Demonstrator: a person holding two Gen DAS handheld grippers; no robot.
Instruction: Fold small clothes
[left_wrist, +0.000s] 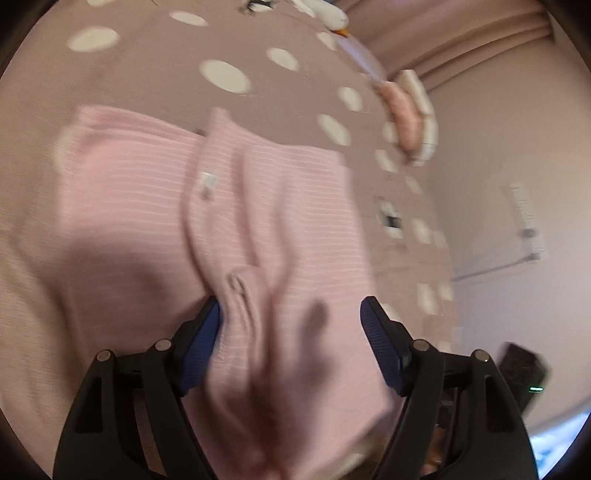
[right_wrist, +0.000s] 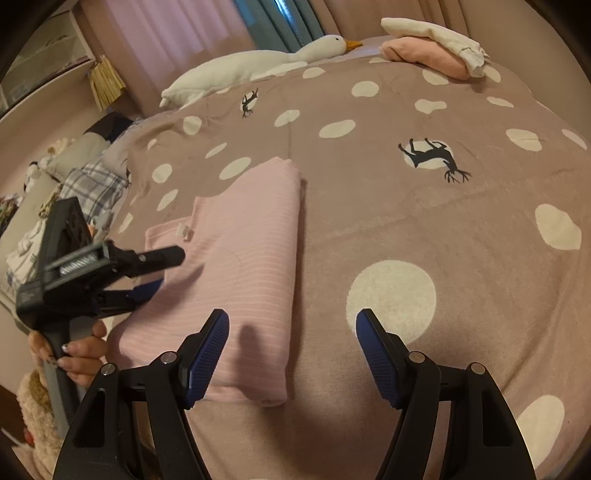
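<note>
At the near edge of the bed: the right claw (right_wrist: 291, 354) hovered with its blue pads spread apart and nothing between them, just above the near hem of the pink striped garment (right_wrist: 236, 258).
Left claw: the left claw (left_wrist: 290, 343) was also spread wide, its pads on either side of a bunched ridge of the same cloth but not clamped on it.
Garment: lay partly folded on the dotted bedspread (right_wrist: 424, 206), its right side doubled over into a straight edge.
Step in hand: judged mid-fold, between grasps.
Next move: likely called for pinching an edge and carrying it across.
Writing: a small white tag (right_wrist: 184, 230) near the neckline, too blurred to read.
Far end: a finished pile of folded clothes (right_wrist: 432, 48) beside a goose toy (right_wrist: 258, 62).
</note>
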